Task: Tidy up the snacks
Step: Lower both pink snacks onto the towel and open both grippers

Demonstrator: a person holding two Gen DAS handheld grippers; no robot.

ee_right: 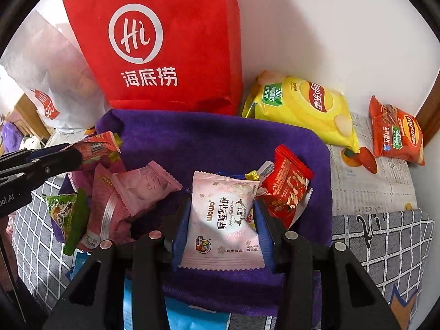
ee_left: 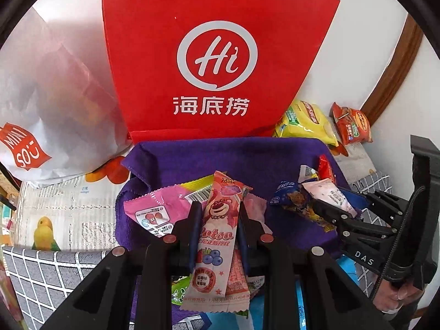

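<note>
On my right wrist view, the cloth (ee_right: 220, 137) fills the middle of the frame, bearing a heap of snack packets (ee_right: 132, 192) at centre left and a snowflake-crisp packet (ee_right: 224, 220) at lower centre, with a square packet (ee_right: 286, 187) touching its right side. Behind the cloth, at upper centre, I have the Haidilao bag (ee_right: 165, 41) standing, with the Miniso bag (ee_right: 44, 82) to its left at the frame's left edge. Right of the Haidilao bag lie a large chip bag (ee_right: 302, 107) and, well apart at far right, a small chip bag (ee_right: 396, 132), both on the newspaper (ee_right: 371, 181).
</note>
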